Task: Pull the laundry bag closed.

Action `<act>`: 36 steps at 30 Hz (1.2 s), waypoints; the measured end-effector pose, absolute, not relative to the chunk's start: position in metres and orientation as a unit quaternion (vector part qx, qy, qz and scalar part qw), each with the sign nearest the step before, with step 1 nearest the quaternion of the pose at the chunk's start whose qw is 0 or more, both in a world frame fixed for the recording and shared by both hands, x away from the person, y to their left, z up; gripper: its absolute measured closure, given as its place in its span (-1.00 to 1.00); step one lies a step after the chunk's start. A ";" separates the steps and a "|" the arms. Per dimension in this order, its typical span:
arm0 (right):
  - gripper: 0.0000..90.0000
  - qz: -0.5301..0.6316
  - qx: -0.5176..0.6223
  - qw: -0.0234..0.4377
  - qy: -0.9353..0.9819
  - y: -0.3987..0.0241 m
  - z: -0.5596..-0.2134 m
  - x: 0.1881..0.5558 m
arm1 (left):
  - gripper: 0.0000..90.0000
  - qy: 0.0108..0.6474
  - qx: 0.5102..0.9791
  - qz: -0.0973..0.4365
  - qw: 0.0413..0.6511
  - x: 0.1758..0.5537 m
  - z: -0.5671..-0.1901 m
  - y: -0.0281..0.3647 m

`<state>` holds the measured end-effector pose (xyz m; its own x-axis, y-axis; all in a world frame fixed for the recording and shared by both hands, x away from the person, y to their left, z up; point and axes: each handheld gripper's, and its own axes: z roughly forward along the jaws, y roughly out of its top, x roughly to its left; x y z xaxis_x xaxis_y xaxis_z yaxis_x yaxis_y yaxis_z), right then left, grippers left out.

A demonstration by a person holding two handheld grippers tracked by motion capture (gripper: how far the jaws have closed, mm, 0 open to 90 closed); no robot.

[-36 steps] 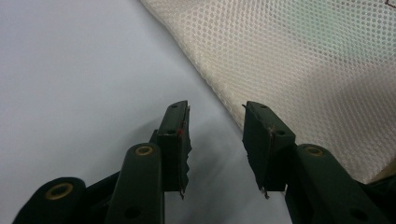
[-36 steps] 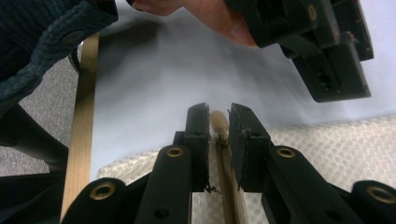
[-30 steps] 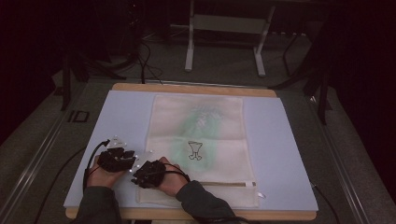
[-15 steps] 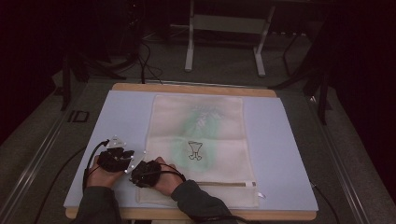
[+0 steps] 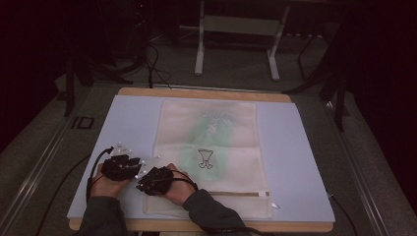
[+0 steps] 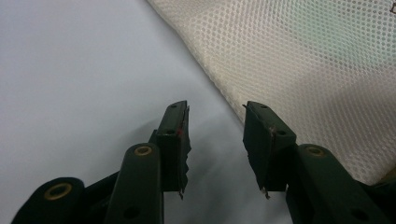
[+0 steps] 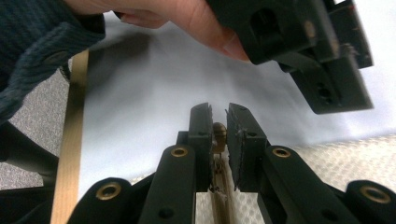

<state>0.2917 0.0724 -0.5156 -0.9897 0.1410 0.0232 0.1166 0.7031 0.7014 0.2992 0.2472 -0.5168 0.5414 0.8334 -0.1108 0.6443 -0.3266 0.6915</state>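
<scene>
Here, right tongs (image 7: pixel 218 122) pinching zipper pull (image 7: pixel 219 130), left tongs (image 6: pixel 215 122) agape

"ID" on floor (image 5: pixel 81 122).

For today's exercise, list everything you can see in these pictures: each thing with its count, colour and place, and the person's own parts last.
Mesh bag: one, cream with a green tint inside and a small printed figure, flat mid-table.
Zipper: one, tan, along the bag's near end.
Zipper pull: one, brass, between the right gripper's fingers.
Table: one, pale blue top with wooden edge.
Metal stand: one, grey, on the floor beyond.
Left gripper: black, open, beside the bag's edge.
Right gripper: black, shut on the pull.
Hands: two, at the near left corner.
</scene>
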 end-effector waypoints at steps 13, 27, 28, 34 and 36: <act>0.79 0.390 0.082 -0.009 0.917 0.045 -0.522 0.295 | 0.33 0.459 0.804 0.134 0.353 0.299 -0.517 0.247; 0.80 0.376 0.085 -0.015 0.922 0.046 -0.529 0.294 | 0.38 0.447 0.811 0.118 0.358 0.299 -0.518 0.244; 0.80 0.374 0.082 -0.010 0.924 0.045 -0.529 0.293 | 0.40 0.442 0.814 0.113 0.360 0.298 -0.518 0.244; 0.80 0.378 0.078 0.001 0.923 0.044 -0.533 0.290 | 0.55 0.420 0.824 0.092 0.369 0.297 -0.518 0.239; 0.81 0.378 0.079 0.001 0.922 0.044 -0.533 0.290 | 0.63 0.415 0.828 0.086 0.368 0.297 -0.518 0.238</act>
